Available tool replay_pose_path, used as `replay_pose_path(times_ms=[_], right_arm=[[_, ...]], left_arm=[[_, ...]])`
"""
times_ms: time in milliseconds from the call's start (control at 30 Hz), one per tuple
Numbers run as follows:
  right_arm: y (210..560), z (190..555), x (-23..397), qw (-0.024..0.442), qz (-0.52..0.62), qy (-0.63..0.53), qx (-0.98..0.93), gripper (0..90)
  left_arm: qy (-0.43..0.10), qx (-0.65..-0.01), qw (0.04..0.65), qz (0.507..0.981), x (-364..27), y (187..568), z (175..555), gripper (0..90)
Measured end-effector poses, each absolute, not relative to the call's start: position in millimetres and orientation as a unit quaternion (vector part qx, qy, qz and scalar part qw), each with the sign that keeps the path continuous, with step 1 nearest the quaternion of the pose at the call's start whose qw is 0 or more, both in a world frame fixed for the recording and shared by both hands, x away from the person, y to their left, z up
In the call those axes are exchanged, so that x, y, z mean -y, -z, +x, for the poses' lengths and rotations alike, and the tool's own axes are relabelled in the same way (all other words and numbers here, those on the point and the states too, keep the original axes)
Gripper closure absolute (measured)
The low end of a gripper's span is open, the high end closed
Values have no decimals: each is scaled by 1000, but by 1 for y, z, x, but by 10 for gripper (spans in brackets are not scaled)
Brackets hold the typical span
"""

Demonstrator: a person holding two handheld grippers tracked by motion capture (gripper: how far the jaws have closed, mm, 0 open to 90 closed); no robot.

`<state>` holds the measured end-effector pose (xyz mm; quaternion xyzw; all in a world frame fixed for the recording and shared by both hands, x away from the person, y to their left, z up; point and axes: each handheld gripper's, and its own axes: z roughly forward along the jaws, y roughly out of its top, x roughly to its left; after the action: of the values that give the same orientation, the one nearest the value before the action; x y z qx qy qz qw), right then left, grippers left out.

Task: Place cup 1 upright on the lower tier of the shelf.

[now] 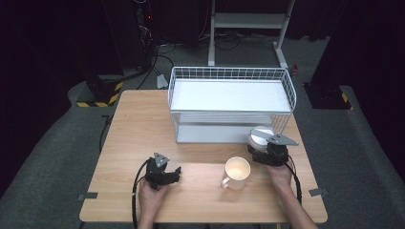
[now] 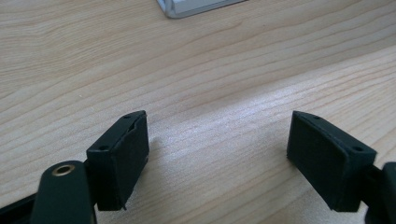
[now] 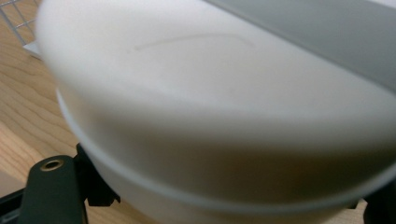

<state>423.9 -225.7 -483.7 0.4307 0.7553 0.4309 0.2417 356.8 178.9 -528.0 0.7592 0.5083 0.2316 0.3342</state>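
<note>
The left claw (image 1: pixel 175 172) is held low, gripped from behind by the left hand (image 1: pixel 152 190), jaws parted and empty. The right claw (image 1: pixel 260 151) is closed around something white, forearm extended.

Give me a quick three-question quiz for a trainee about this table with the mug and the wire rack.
1. True or false: the left tool holds the mug.
2. What white thing sits between the right tool's jaws?
3. Which stands nearer the wire rack: A, the mug, or B, the bowl?

Key:
1. False; its jaws stand open over bare table.
2. An upturned white bowl.
3. B.
</note>
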Motion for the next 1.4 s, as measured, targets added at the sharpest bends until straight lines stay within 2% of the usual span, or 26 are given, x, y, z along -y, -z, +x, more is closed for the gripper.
replay_pose_path(times_ms=[633, 1400], right_arm=[[484, 450, 219, 241, 446, -425, -750, 187], [487, 464, 213, 252, 457, -406, -750, 187]], left_arm=[[-232, -508, 335, 759, -179, 528, 357, 214], [-231, -506, 335, 760, -179, 528, 356, 226]])
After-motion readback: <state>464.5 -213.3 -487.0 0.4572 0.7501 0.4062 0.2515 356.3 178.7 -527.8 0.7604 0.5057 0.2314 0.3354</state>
